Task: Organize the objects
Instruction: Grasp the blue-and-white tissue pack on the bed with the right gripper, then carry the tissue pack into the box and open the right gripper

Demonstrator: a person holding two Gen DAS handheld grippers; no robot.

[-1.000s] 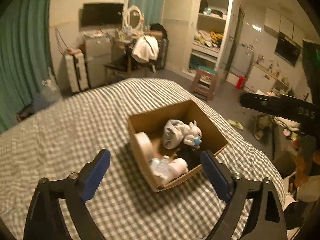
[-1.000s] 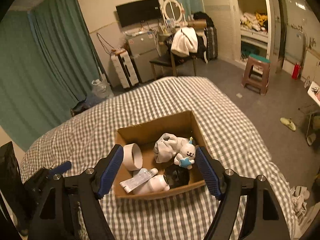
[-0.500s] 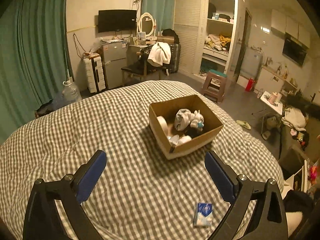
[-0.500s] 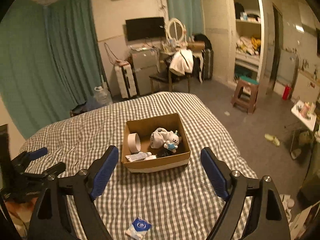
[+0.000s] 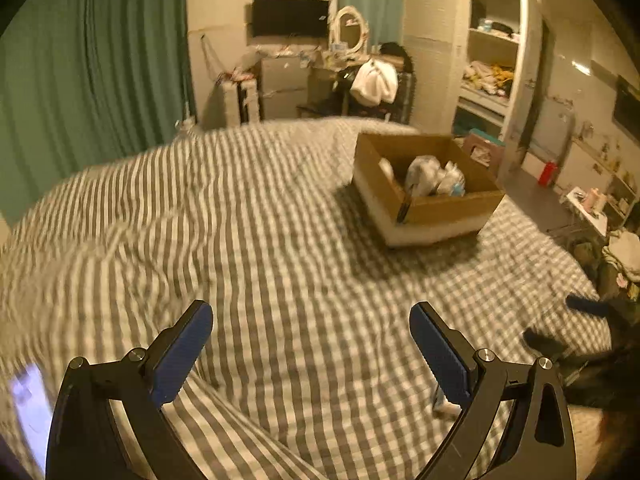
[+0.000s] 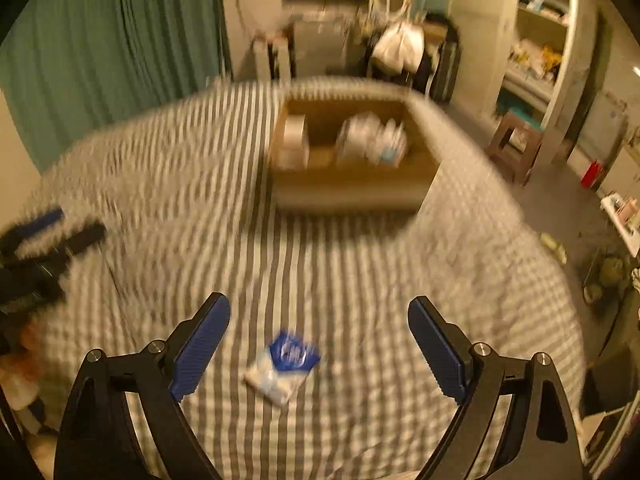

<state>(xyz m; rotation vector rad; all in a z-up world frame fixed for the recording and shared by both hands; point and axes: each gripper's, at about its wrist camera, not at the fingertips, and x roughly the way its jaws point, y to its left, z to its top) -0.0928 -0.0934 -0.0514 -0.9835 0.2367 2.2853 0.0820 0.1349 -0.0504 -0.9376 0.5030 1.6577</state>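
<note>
A brown cardboard box (image 5: 448,208) sits on the grey checked bed (image 5: 260,248), holding a tape roll, a white plush toy and other items; it also shows blurred in the right wrist view (image 6: 352,188). A small blue and white packet (image 6: 286,366) lies on the bed just ahead of my right gripper (image 6: 320,336), between its open fingers and below them. My left gripper (image 5: 310,336) is open and empty over bare bedding, well short of the box. The packet's edge peeks out by the left gripper's right finger (image 5: 442,404).
A glowing phone-like screen (image 5: 30,404) lies on the bed at the lower left. The right gripper's fingers show at the bed's right edge (image 5: 576,320). Green curtains (image 5: 88,80), a chair with clothes, a wardrobe and a stool (image 6: 516,144) stand beyond the bed.
Both grippers have pulled back from the box and dropped lower towards the bed. The packet now lies close in front of the right gripper. Both views are motion-blurred.
</note>
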